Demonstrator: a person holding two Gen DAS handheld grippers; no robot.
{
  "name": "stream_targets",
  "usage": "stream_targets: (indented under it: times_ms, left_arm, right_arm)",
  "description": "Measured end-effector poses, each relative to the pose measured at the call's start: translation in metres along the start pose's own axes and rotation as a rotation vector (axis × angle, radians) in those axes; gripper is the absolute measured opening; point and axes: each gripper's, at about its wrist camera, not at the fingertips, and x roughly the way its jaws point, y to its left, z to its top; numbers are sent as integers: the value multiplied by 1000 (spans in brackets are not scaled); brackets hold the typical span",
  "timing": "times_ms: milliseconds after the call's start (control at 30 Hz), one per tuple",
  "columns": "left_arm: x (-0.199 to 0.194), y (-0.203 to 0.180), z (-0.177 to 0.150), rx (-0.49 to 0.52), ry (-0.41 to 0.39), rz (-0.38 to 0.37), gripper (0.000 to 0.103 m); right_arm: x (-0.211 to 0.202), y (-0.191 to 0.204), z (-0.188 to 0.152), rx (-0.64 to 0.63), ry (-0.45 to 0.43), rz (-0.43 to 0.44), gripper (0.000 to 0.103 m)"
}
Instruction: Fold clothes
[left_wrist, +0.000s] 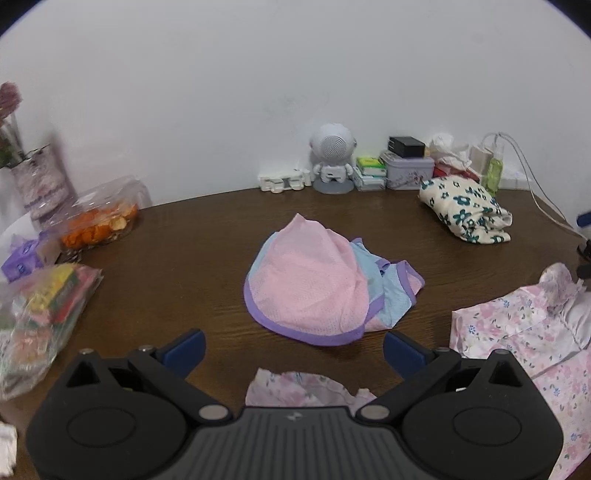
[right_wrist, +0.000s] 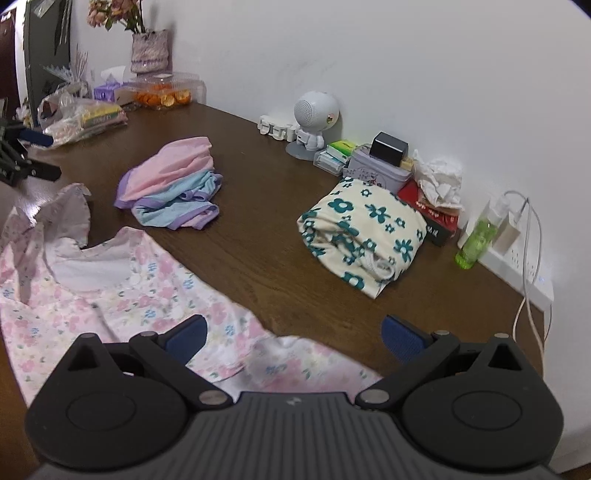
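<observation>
A pink floral garment (right_wrist: 122, 295) lies spread on the brown table (right_wrist: 280, 229), its neckline up; it also shows in the left wrist view (left_wrist: 524, 332), with a corner (left_wrist: 295, 387) just below my left gripper. My left gripper (left_wrist: 293, 350) is open and empty above the table, facing a folded pink, blue and purple garment (left_wrist: 317, 284). My right gripper (right_wrist: 293, 338) is open and empty over the floral garment's lower edge. The pink and blue garment (right_wrist: 173, 181) lies beyond it. A folded cream garment with teal flowers (right_wrist: 362, 232) sits at the right, also in the left wrist view (left_wrist: 469, 210).
Along the wall stand a white robot speaker (left_wrist: 334, 158), a tin box (left_wrist: 406, 170), tissues, a green bottle (right_wrist: 480, 236) and a charger with cable (right_wrist: 532, 258). At the left are plastic bags (left_wrist: 40, 317), a box of orange peel (left_wrist: 99, 221) and a vase (right_wrist: 149, 51).
</observation>
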Motion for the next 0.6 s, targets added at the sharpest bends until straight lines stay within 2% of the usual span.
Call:
stream_targets:
  times_ms: [100,167,233,333,400,600]
  left_arm:
    - [18,-5,8,86,58,-40,93]
    - [30,-9,8,149,112,-23,85]
    - [36,-7,3,165,144,-37,83]
    - [42,0,-6,164,184,-88,82]
    - [47,1,-12,180,206,-94,82]
    - [59,5,-20,193,248,-133,70]
  right_arm:
    - [13,-5,7,-11,24,38,93]
    - [25,-5,8,-30,44,70,86]
    - [36,-4,7,-48,61,99,82]
    - [49,-3,3,-54,72,171,81]
    - [56,1,3,-74,66,199,81]
    - [85,10,12,-118,101,248,80]
